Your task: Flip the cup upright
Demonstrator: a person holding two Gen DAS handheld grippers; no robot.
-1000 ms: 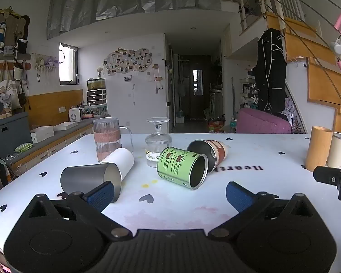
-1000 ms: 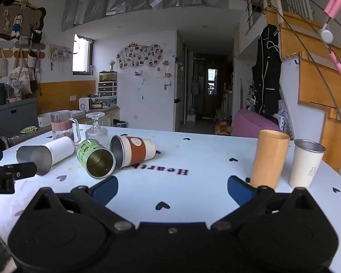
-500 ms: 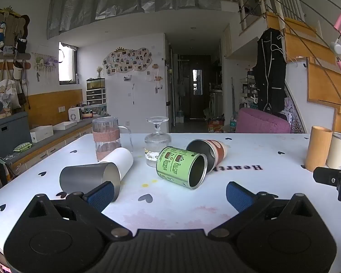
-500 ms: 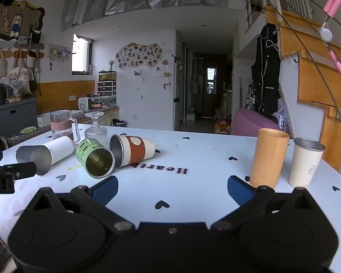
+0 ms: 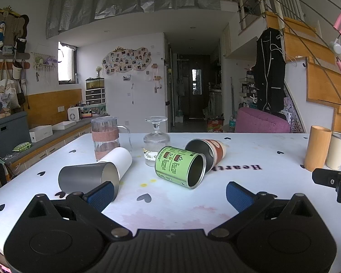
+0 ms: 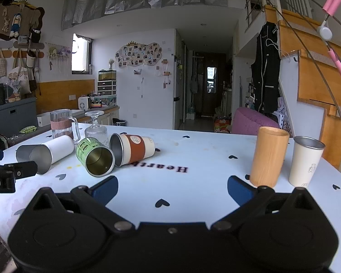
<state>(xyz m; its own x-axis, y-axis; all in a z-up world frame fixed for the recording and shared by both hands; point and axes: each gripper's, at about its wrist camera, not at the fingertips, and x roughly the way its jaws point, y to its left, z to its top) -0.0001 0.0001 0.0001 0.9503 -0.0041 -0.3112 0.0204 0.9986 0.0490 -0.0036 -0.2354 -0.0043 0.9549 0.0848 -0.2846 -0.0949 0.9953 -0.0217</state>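
lying on their sides near the middle of the white table (image 5: pixel 261 195) are four cups, none yet righted. the green cup (image 5: pixel 179 169) lies with its open mouth turned toward the cameras, its bare metal inside seen to be empty. touching it from behind is the brown-banded cup (image 5: pixel 210 151), also on its side and empty as far as can be seen. to the left lie the grey cup (image 5: pixel 86 179) and, just behind it, the white cup (image 5: pixel 118 160); whether these two touch cannot be told.

the step in hand is judged to be the approach: nothing has been gripped. the left gripper (image 5: pixel 169 193) is held wide open and empty, low over the table, with its left pad just in front of the grey cup's rim. the right gripper (image 6: pixel 172 187) is likewise spread wide and holds nothing.

a cup's wall would next need to be pinched across its side, lifted, and turned so its base meets the table.

farther out, an inverted stemmed glass (image 5: pixel 156 141) and a clear glass mug (image 5: pixel 104 137) stand behind the cluster. well apart on the right, a wooden tumbler (image 6: pixel 269 157) and a cream steel cup (image 6: pixel 305 161) stand upright; their contents cannot be seen.
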